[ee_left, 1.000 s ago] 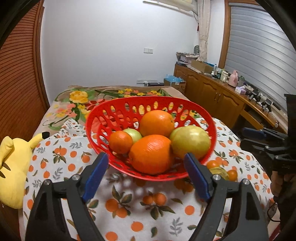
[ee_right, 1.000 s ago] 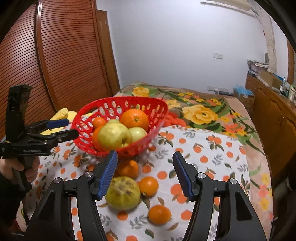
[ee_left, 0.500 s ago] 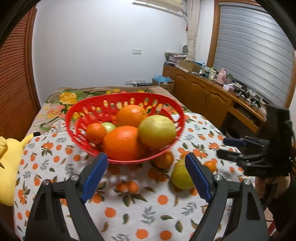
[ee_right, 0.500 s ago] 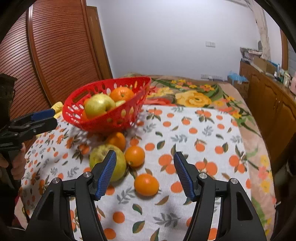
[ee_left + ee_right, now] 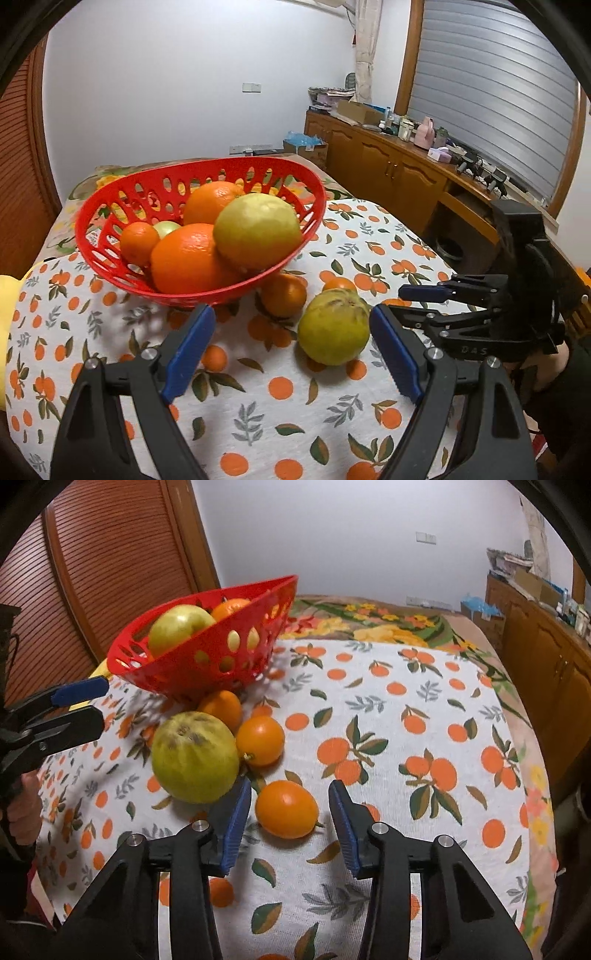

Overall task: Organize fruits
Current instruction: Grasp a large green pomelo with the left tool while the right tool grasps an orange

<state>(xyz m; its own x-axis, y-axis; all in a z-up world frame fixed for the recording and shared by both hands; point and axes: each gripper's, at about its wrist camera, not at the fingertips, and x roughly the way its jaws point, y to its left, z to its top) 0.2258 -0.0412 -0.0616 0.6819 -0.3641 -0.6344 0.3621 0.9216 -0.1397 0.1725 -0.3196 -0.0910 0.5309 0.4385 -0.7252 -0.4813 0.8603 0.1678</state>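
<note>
**Two grippers over loose fruit beside a full red basket**

A red plastic basket with oval holes sits on a cloth printed with oranges and leaves. It holds two large oranges, a small orange, a big yellow-green fruit and a pale green one half hidden behind them.

Four fruits lie loose on the cloth just beside the basket: a large greenish fruit with brown marks, and three small oranges. One of these is tucked against the basket's base, one touches the greenish fruit, and the nearest orange lies a little apart.

The right gripper points down at the cloth. Its blue pads have just been closing and now sit narrow on either side of the nearest orange, with a gap showing on each side (not yet pressing).

The left gripper stands wide and empty, angled down toward the greenish fruit, which sits near its right pad.

Raised letters on the right gripper's black body are too unclear to read.
</note>
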